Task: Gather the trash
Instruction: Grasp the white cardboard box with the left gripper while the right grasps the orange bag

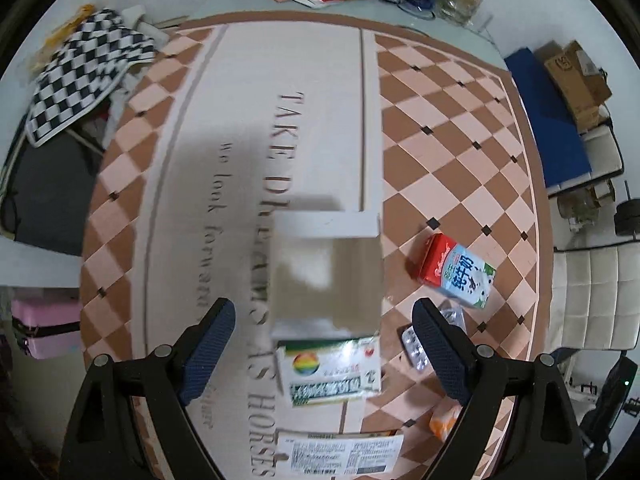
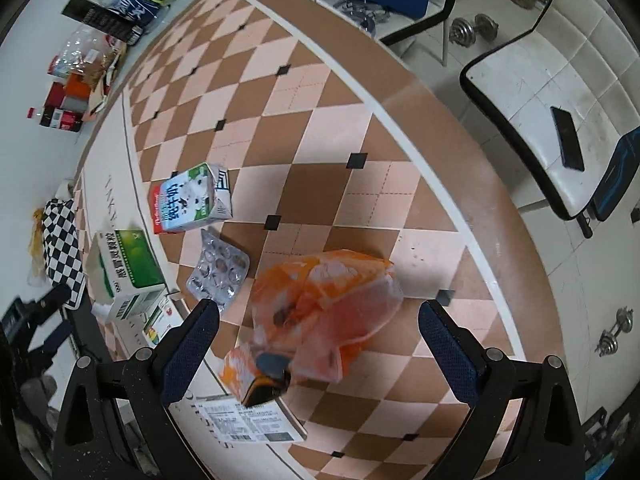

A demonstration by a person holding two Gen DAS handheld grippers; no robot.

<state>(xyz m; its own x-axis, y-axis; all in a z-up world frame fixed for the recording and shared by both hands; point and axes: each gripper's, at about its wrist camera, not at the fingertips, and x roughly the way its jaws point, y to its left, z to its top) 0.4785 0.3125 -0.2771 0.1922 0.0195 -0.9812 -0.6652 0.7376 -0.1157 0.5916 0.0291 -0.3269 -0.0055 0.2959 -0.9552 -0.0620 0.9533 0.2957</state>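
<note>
Checkered brown-and-pink cloth with a pale printed centre band covers the counter (image 1: 460,128); clutter lines its far edge, chairs stand beyond.

Left wrist view: left gripper (image 1: 324,344) hangs above the counter, jaws spread wide, nothing between them. Directly ahead, an open white box (image 1: 326,276) appears to be standing on the pale band with its mouth up, so it probably serves as the bin. Just this side of it lies a flat green-and-white medicine carton (image 1: 330,372); a printed paper sheet (image 1: 340,456) lies nearer the lens. To the right, a red-and-blue milk carton (image 1: 456,270) lies on its side, well apart from the box. A silver blister pack (image 1: 414,348) is partly hidden behind the right finger. Trash is scattered loose, none gathered yet by the look of it.

Right wrist view: right gripper (image 2: 320,344) hovers over an orange plastic bag (image 2: 320,300), jaws splayed either side of it, not touching it as far as I can tell. Bag is crumpled, with a dark object (image 2: 272,364) at its near end. Blister pack (image 2: 218,270) lies just left of the bag, milk carton (image 2: 192,204) beyond it, a green medicine box (image 2: 126,276) further left. Judgement: the wide opening suits a bulky, soft bag; thin film may slip or tear.
</note>
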